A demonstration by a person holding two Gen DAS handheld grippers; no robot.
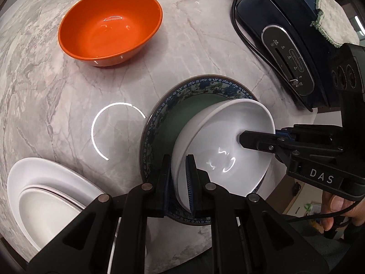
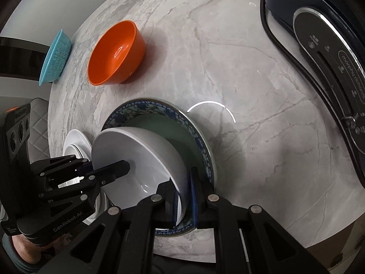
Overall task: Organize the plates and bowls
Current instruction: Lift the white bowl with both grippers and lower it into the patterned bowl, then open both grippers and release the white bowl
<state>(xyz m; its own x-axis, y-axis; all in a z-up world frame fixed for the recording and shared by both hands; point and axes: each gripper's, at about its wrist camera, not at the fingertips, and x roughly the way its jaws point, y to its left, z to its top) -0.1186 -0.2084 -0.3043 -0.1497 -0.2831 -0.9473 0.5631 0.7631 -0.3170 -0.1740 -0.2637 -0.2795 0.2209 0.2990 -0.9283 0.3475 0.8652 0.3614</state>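
The white bowl (image 1: 219, 150) sits mouth-up, slightly tilted, over the patterned plate (image 1: 159, 123) at lower centre; the left gripper (image 1: 180, 182) and right gripper (image 2: 182, 196) each clamp opposite rims.

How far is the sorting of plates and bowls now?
Done: white plates lie stacked. In hand: left gripper and right gripper each clamp the white bowl rim, over the patterned plate. Left: the orange bowl stands alone.
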